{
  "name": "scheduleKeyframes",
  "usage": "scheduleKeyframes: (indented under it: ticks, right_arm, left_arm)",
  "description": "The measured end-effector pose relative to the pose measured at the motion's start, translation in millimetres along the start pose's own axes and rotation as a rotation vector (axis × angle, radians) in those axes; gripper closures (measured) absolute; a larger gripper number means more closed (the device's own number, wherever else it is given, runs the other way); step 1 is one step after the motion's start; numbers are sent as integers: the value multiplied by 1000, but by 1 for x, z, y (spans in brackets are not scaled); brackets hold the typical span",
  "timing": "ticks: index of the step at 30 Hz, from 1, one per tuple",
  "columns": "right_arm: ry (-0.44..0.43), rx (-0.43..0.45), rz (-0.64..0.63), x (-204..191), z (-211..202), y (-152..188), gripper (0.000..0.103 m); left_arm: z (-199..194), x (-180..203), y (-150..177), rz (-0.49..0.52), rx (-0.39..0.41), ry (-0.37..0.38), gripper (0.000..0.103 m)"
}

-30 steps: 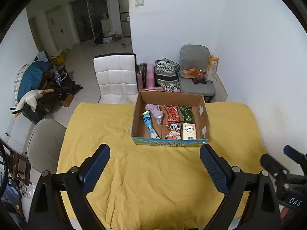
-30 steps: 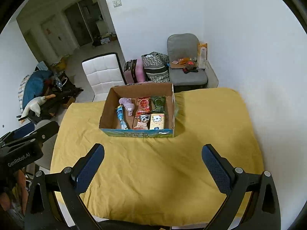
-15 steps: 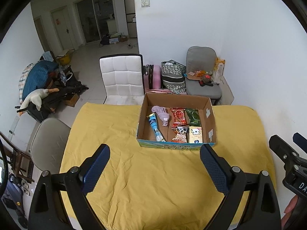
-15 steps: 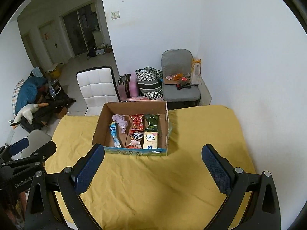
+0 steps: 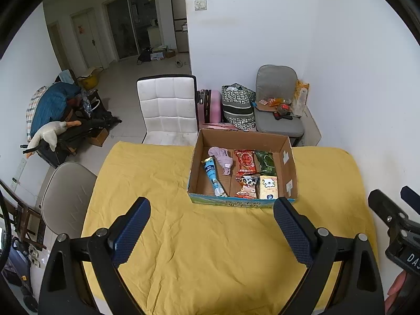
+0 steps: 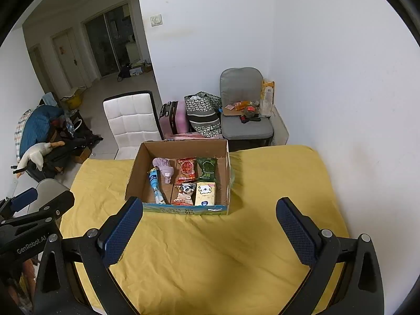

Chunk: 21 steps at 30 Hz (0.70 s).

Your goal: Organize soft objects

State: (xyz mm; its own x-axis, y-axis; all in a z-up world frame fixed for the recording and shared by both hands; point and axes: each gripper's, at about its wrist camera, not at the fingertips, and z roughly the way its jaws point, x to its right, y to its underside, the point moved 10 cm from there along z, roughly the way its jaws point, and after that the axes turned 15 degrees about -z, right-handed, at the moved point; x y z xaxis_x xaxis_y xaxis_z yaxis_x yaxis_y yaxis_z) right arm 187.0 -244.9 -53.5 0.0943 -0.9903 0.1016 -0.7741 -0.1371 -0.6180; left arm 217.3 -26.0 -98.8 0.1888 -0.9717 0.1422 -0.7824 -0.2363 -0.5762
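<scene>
Since a second ago both views have tilted up, showing more wall. The open brown cardboard box of soft packets sits on the yellow-clothed surface. Left gripper and right gripper fingers are spread, empty. "GenRobot.AI" is readable; packet labels seem illegible.

White walls, a tiled floor, white chair and grey chair.

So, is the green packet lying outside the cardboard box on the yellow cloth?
No, the green packet lies inside the cardboard box, in its far right corner beside the red packet.
</scene>
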Motion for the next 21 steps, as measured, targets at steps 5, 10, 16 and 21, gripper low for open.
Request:
scheduleKeyframes:
  ticks: [5, 10, 16, 21]
  right_arm:
    - [-3, -5, -9, -2, 2, 2, 0]
    - [-3, -5, -11, -2, 2, 1, 0]
    - [0, -12, -19, -2, 2, 5, 0]
    - [0, -12, -13, -2, 1, 9, 0]
  left_arm:
    - [-2, 4, -1, 6, 0, 3, 7]
    - [-5, 7, 1, 12, 5, 6, 7]
    - [-10, 9, 3, 13, 1, 14, 7]
    - [-14, 11, 7, 15, -13, 16, 7]
